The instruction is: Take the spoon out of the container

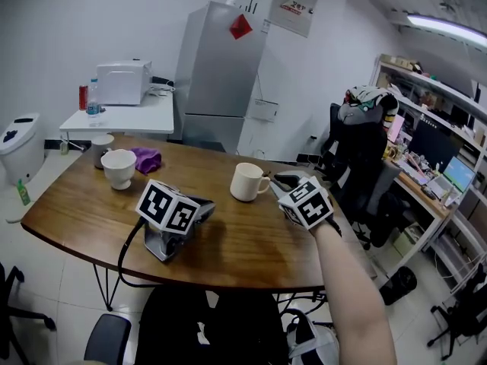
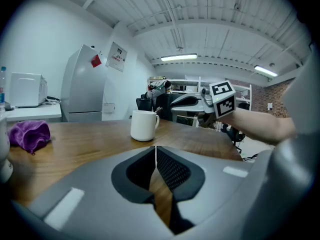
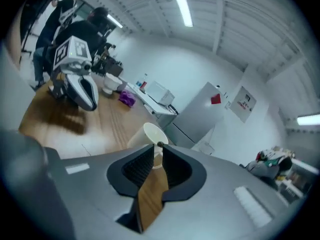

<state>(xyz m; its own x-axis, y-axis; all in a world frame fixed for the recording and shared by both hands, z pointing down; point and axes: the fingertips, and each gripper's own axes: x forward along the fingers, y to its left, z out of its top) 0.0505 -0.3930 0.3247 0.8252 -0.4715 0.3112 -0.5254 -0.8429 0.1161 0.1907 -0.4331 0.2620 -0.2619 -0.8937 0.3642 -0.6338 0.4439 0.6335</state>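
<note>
A white mug point(image 1: 246, 182) stands mid-table on the wooden table point(image 1: 91, 219); it also shows in the left gripper view point(image 2: 143, 125). In the right gripper view the mug point(image 3: 149, 134) is just beyond my jaws, and the dark end of the spoon point(image 3: 159, 144) sits pinched between their tips. My right gripper point(image 1: 278, 182) point(image 3: 157, 147) is held at the mug's right side, shut on the spoon's handle end. The rest of the spoon is hidden. My left gripper point(image 1: 199, 208) point(image 2: 155, 151) rests on the table left of the mug, shut and empty.
A white cup point(image 1: 119, 167) and a purple cloth point(image 1: 147, 159) sit at the table's far left. Behind are a side table point(image 1: 144, 117) with a white appliance, a grey fridge point(image 1: 217, 74) and an office chair point(image 1: 358, 154). A black chair point(image 1: 221, 325) stands at the near edge.
</note>
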